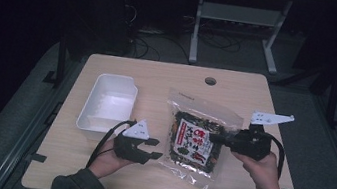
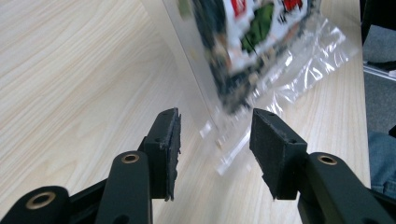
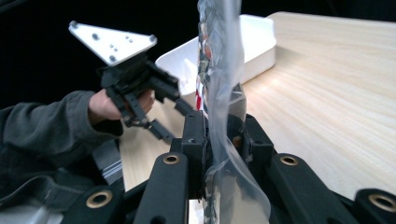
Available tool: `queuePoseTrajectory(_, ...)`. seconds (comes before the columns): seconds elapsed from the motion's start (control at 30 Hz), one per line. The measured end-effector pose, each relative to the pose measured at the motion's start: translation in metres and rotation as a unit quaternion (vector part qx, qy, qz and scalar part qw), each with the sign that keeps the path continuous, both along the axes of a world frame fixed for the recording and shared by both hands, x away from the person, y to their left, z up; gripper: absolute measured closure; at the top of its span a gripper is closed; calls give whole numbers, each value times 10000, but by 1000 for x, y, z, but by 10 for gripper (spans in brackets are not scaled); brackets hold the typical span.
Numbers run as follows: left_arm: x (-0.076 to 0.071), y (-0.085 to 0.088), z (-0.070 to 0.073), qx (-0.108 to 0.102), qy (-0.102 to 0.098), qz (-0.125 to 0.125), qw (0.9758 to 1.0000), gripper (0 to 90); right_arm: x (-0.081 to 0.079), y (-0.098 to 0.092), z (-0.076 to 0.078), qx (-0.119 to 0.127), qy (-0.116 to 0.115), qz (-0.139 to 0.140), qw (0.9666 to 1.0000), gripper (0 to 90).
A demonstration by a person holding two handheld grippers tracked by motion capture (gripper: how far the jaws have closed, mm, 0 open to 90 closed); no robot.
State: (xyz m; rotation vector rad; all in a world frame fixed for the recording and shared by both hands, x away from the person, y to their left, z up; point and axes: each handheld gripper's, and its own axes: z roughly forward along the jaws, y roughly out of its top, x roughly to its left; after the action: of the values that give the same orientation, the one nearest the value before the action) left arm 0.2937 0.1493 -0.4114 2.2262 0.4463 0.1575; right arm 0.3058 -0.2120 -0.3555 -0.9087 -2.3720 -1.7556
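Apparently the clear plastic bag of dark dried seaweed with a red-and-white label (image 1: 196, 140) is being lifted off the pale wooden counter (image 1: 159, 78): the right hand-held gripper (image 3: 219, 140) pinches its edge, the left hand-held gripper (image 2: 215, 140) gapes unclamped beside its corner. Next likely comes carrying it to the white rectangular plastic tray (image 1: 108, 102).

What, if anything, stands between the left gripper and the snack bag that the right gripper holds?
Nothing visible does. The left gripper is open beside the bag, and in its own view only bare table and the bag's clear edge lie ahead of its pads. The right gripper is shut on the bag's far side. The white tray sits off to the side.
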Motion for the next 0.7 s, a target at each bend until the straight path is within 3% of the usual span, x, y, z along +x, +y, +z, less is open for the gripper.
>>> queuePoseTrajectory(0.1, -2, 3, 1, 46, -16, 4, 10000, 513, 0, 0, 3, -10, -23, -130, 9999, 749)
queuePoseTrajectory(0.23, -9, 10, 0, 146, -43, -31, 9999, 496, 1, 3, 10, -141, -131, -542, 9983, 748)
queuePoseTrajectory(0.4, -15, 15, -1, 263, -79, -40, 9996, 479, 3, 7, 14, -43, -231, -774, 9967, 748)
queuePoseTrajectory(0.7, -24, 30, -5, 366, -117, -12, 9993, 460, 8, 28, 31, -152, -481, -1284, 9904, 748)
